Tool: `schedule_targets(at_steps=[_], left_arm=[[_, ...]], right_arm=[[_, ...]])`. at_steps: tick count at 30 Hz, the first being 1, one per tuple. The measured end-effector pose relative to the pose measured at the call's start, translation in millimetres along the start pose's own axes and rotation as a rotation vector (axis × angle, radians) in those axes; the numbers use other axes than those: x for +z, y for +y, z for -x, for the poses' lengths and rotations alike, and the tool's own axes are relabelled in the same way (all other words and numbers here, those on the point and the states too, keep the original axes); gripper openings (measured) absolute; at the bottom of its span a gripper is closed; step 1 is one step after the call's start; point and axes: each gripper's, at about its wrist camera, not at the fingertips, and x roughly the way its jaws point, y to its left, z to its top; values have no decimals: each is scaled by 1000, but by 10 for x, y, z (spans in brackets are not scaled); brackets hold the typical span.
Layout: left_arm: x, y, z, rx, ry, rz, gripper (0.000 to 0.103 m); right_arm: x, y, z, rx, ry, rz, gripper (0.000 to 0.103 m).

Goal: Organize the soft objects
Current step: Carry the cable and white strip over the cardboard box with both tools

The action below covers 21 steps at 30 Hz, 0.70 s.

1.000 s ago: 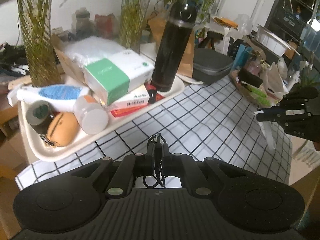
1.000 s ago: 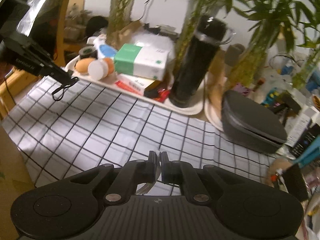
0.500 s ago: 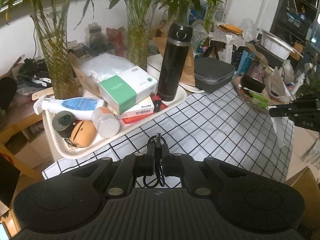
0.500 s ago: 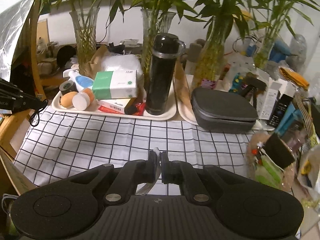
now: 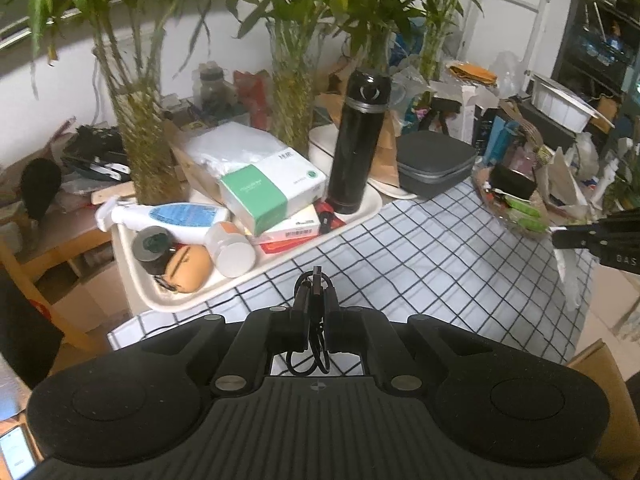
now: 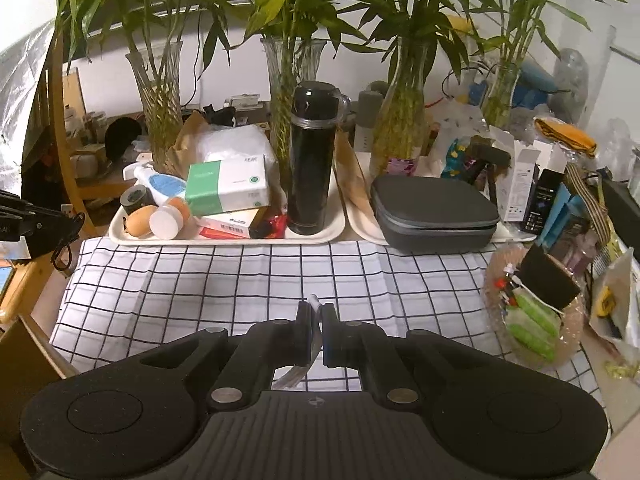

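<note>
Both jaws clamped — left gripper (image 5: pixel 315 307) pinches a black cable (image 5: pixel 316 292), right gripper (image 6: pixel 316 330) a white cable (image 6: pixel 313 302).

The checked cloth (image 6: pixel 248 280) lies bare across its middle, giving open passage there; its far edge is walled by a crowded cream tray (image 6: pixel 120 236) where a tall black flask (image 6: pixel 312 160) stands upright; right of that a grey zip case (image 6: pixel 436 212) blocks the edge; a clutter-filled basket (image 6: pixel 576 320) sits on the right side; vases of bamboo (image 6: pixel 400 128) crowd behind.
</note>
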Motion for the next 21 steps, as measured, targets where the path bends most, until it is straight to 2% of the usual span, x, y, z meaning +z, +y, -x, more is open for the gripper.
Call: schedule_targets(at_steps=[10, 21], left_arm=[[-64, -116, 571, 42, -32, -28, 7], [-160, -469, 1038, -6, -39, -67, 7]], right_arm=[[-98, 58, 388, 34, -28, -36, 7], [-197, 184, 917, 76, -40, -75, 7]])
